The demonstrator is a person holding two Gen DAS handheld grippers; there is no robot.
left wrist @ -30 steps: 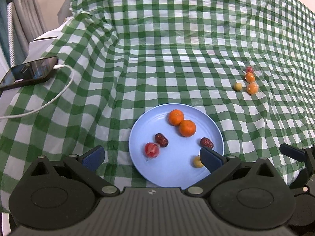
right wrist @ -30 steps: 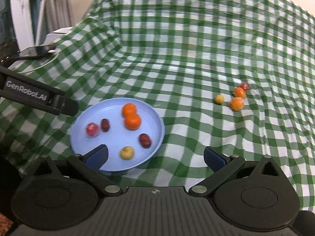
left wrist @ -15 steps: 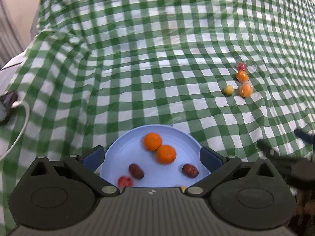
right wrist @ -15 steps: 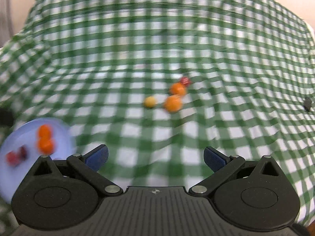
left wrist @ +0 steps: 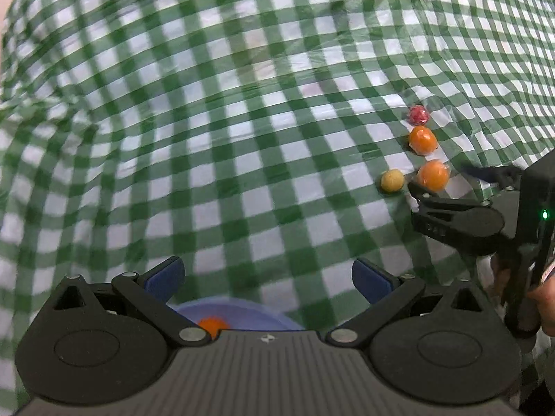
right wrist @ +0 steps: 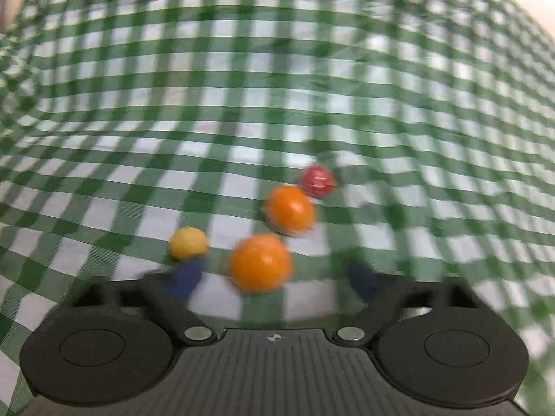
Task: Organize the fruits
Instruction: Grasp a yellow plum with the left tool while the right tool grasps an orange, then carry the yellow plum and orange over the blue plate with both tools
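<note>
- The right gripper [right wrist: 269,279] is bracketing the nearest orange fruit [right wrist: 261,262] on the green checked tablecloth [right wrist: 242,104]; its jaws have just been closing, pads not pressing it.
- A second orange fruit [right wrist: 290,209], a yellow fruit [right wrist: 188,242] and a red fruit [right wrist: 317,181] are lying just beside it.
- The left gripper [left wrist: 267,275] is hanging open over the blue plate [left wrist: 249,315].

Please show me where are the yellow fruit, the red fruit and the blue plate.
yellow fruit [right wrist: 188,242], right wrist view, centre of the ball.
red fruit [right wrist: 317,181], right wrist view, centre of the ball.
blue plate [left wrist: 249,312], left wrist view, its far rim.
</note>
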